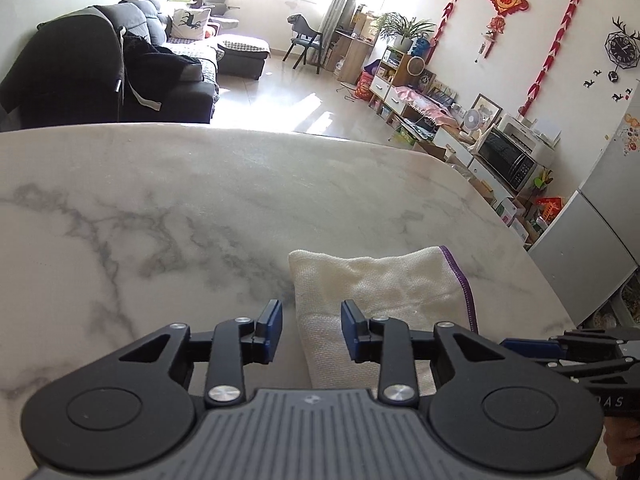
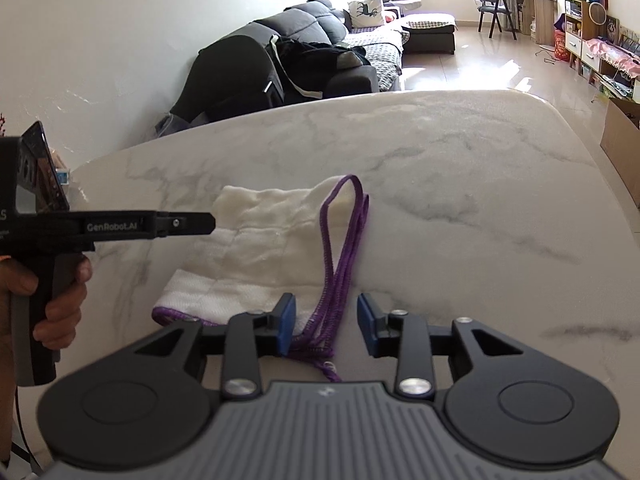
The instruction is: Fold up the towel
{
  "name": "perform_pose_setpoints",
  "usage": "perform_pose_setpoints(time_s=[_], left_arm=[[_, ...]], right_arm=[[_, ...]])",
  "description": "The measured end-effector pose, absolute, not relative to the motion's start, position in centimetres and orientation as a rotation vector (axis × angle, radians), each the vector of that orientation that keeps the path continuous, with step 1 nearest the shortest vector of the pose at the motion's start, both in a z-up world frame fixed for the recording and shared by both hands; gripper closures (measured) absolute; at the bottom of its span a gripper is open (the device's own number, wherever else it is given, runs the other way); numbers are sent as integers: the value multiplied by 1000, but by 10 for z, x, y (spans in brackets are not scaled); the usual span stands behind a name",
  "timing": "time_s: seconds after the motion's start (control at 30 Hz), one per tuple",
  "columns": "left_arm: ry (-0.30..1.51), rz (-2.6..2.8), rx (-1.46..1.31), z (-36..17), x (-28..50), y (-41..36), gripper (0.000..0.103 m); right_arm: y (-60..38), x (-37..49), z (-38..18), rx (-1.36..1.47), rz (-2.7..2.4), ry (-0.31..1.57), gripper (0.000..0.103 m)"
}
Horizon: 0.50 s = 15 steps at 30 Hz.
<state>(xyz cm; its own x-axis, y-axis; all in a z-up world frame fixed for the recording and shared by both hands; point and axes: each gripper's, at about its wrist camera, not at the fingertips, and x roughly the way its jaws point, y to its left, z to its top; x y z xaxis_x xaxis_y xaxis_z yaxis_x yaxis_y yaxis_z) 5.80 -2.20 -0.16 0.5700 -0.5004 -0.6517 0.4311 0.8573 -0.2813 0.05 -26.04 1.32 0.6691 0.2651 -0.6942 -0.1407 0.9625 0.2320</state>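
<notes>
A white towel with purple stitched edging lies folded on the marble table. In the right wrist view the towel shows its stacked purple edges on its right side. My left gripper is open, its fingers straddling the towel's near left edge. It also shows from the side in the right wrist view, over the towel's left part. My right gripper is open, with the purple edges lying between its fingers. Its fingers show at the right of the left wrist view.
The table's far edge and right edge curve round. Beyond stand a dark sofa, a chair and low cabinets with a microwave. A cardboard box sits off the table's right side.
</notes>
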Motion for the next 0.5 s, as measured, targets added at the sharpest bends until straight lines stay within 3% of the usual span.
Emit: perform_pose_setpoints(time_s=[0.13, 0.23, 0.5], left_arm=[[756, -605, -82, 3, 31, -19, 73], [745, -670, -53, 3, 16, -23, 89], [777, -746, 15, -22, 0, -37, 94]], right_arm=[[-251, 6, 21, 112, 256, 756, 71], [-238, 16, 24, 81, 280, 728, 79], [-217, 46, 14, 23, 276, 735, 83]])
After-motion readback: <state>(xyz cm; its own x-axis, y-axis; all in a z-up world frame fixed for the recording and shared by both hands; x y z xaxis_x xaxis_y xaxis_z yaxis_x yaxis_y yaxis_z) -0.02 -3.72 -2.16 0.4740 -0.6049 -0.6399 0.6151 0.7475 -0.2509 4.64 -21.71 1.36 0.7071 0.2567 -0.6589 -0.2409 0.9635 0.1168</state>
